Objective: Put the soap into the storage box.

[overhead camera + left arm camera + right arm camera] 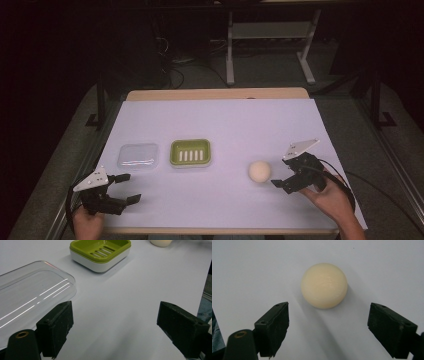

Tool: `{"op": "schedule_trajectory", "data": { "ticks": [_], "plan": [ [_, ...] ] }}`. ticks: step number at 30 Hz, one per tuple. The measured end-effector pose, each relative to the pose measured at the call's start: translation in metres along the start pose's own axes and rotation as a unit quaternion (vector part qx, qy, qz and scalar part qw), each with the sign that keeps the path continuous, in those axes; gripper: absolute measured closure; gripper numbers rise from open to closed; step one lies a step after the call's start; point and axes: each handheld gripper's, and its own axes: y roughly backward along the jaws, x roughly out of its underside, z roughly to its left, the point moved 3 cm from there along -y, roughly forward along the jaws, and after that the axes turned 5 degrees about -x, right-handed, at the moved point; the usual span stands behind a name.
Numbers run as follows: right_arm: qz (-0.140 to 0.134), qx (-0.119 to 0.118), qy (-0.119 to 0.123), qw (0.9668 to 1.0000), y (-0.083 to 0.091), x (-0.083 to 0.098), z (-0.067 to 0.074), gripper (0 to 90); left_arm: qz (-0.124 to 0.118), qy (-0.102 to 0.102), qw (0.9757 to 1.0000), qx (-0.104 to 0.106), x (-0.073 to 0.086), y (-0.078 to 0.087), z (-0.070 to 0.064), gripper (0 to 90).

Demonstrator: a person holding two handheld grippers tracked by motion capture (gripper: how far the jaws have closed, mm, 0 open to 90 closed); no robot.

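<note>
A round cream soap [260, 171] [324, 285] lies on the white table sheet at the right. My right gripper [280, 172] [328, 327] is open just to its right, jaws pointing at it without touching. A green slotted soap dish [190, 152] [101, 253] with a white base sits mid-table, with a clear plastic lid [137, 156] [32, 290] lying flat to its left. My left gripper [129, 188] [120, 322] is open near the front left edge, below the lid, with nothing between its jaws. The soap's edge [161, 242] peeks in at the top of the left gripper view.
The white sheet [225, 125] covers the table, leaving a wooden strip [215, 94] bare at the far edge. Metal frame rails [395, 155] run along both sides. A white stand [270, 45] and cables sit on the dark floor beyond.
</note>
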Motion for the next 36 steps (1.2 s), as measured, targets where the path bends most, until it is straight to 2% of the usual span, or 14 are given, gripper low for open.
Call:
{"op": "schedule_trajectory", "data": {
  "ticks": [12,19,30,36],
  "plan": [
    [0.015,-0.001,0.020,0.9997,-0.004,-0.017,-0.005,16.8,0.001,0.000,1.0000,0.000,0.000,0.000,-0.001,12.9],
    [0.036,-0.014,0.025,0.9989,-0.016,-0.027,-0.008,16.2,-0.002,0.000,1.0000,0.000,0.000,0.000,0.000,12.9],
    [0.063,-0.025,0.047,0.9966,-0.031,-0.046,-0.006,16.3,-0.002,0.001,1.0000,0.000,0.000,0.001,0.000,12.9],
    [0.076,-0.033,0.048,0.9954,-0.039,-0.051,-0.008,16.2,-0.004,0.003,1.0000,-0.001,0.000,0.001,0.000,12.9]
  ]
}}
